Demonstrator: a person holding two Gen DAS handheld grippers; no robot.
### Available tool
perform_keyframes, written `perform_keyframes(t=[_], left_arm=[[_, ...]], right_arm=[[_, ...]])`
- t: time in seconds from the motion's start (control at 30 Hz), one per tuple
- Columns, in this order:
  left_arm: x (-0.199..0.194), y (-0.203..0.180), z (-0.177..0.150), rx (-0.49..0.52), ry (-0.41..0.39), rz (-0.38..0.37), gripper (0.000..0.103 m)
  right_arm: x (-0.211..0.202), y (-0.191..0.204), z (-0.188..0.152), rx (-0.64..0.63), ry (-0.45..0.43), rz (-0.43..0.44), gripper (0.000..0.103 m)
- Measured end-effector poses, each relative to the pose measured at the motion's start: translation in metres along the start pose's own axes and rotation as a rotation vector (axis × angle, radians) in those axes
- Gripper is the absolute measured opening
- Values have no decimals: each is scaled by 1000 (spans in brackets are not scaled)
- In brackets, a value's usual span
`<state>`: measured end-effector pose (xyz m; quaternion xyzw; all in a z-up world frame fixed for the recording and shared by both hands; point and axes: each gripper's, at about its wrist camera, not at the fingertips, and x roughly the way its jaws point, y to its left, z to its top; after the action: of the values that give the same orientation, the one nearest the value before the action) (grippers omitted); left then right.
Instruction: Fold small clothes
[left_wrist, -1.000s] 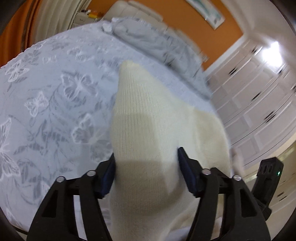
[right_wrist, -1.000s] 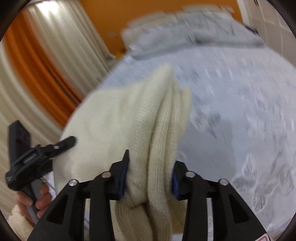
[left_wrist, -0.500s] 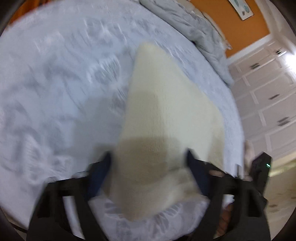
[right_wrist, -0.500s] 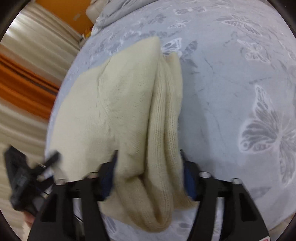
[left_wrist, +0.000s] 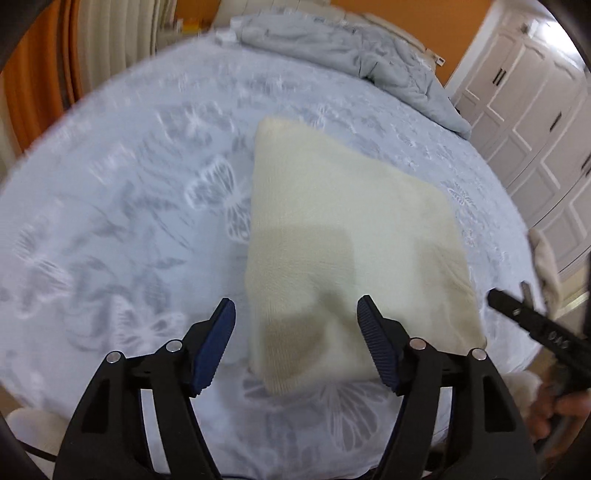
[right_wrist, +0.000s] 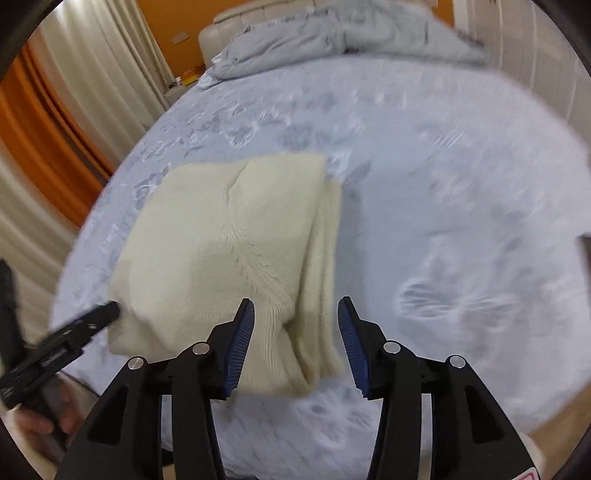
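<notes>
Here: cream knit sweater (left_wrist: 347, 236), folded square, on butterfly-embossed bedspread (left_wrist: 129, 229).

No text, label, brand, number or sign can be read anywhere here.

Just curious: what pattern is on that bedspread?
White butterflies on the pale blue bedspread, clearest in the left wrist view.
</notes>
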<state>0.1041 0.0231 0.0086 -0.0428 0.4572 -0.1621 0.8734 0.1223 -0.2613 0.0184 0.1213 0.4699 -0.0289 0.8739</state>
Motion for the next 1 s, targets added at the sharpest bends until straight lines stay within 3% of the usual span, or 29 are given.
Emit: perform_keyframes(t=[0.13,0.2,0.37,0.47,1.0], left_arm=[[-35,-27,-27,78,-105,151,92],[-40,-34,-44,109,-136,203,93],[-30,-41,-74,162,-92,243,94],[-25,-40,-85,164,-91,265,94],[-21,-48,-104,188,-117,343,94]], right_arm=[[-23,17,-34,-19,-60,-81,50],[-16,21,-56,-19,-71,-105,54],[-14,36,-96,-91,-46,-126,57],[-15,39,-103,-121,-68,-165,59],[-15,40,-117,-55,-53,-174,59]])
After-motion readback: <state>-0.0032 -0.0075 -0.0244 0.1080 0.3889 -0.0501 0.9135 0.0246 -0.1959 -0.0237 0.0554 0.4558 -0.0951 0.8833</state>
